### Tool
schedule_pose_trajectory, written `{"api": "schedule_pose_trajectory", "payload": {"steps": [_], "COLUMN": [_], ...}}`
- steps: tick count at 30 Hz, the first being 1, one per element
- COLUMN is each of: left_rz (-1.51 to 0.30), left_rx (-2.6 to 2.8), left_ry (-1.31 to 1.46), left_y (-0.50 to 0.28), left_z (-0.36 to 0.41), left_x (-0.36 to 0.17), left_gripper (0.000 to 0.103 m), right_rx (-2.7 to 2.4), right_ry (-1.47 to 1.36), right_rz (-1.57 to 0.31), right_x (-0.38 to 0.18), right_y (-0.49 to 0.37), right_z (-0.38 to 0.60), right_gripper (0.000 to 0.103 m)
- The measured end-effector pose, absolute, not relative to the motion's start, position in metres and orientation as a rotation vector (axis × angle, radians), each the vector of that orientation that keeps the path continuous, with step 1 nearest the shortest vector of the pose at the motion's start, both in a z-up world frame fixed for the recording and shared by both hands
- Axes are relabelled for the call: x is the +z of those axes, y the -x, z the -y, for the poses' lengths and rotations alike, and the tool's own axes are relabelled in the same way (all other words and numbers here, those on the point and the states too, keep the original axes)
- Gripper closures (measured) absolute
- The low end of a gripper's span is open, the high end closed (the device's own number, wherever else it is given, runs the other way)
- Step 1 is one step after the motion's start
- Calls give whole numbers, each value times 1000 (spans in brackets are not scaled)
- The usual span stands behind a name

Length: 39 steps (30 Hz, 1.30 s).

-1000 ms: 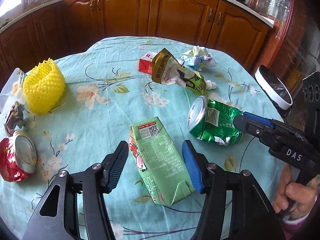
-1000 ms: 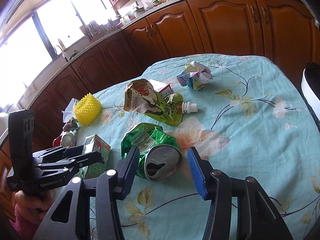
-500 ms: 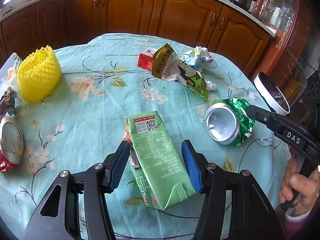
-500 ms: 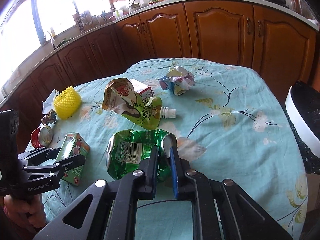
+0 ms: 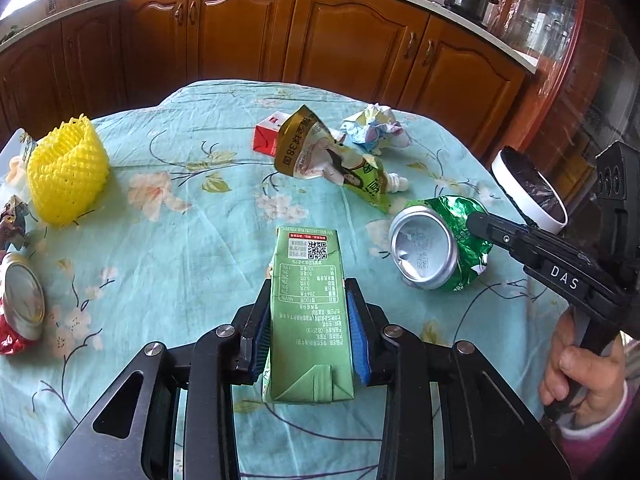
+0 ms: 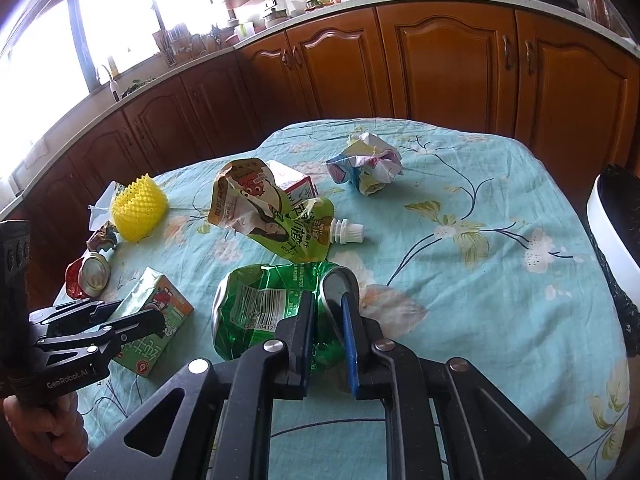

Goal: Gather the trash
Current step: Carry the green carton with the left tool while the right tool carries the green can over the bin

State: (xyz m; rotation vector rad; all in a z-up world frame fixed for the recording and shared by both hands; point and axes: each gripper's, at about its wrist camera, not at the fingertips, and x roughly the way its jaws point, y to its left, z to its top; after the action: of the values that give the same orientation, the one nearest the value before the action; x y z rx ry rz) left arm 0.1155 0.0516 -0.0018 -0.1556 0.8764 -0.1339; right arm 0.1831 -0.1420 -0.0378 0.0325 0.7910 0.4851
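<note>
Kitchen table under a floral cloth (image 5: 168, 280), wooden cabinets behind. Left gripper (image 5: 307, 330) has just been closing; its pads now press both sides of the green carton (image 5: 306, 304). Right gripper (image 6: 326, 330) is clamped on the rim of the crushed green can (image 6: 260, 304). Both pieces sit low over the cloth; whether either is lifted is unclear.

Left to collect: spouted pouch (image 5: 332, 160), crumpled paper (image 5: 374, 128), yellow foam net (image 5: 68, 168), red can (image 5: 18, 312). White-rimmed bin (image 6: 612, 248) is cut off at the frame edge.

Left claw (image 5: 307, 334) and right claw (image 6: 328, 334) both clamped, angled downward.
</note>
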Motion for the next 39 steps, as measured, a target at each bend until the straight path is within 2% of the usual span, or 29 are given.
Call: {"api": "schedule_pose_trajectory", "payload": {"steps": [18, 39], "left_rz": [-838, -838], "left_rx": [-396, -567], "left_ry": [116, 42], "left_y": [-154, -193], "left_z": [59, 157], "left_x": [28, 47], "left_gripper": [72, 72], "right_rx": [281, 130], "right_ry": [-179, -231], "right_rz": [-684, -625], "right_x": [0, 15], "right_y": [-170, -171], "right_z": [272, 364], "right_gripper": [90, 91]}}
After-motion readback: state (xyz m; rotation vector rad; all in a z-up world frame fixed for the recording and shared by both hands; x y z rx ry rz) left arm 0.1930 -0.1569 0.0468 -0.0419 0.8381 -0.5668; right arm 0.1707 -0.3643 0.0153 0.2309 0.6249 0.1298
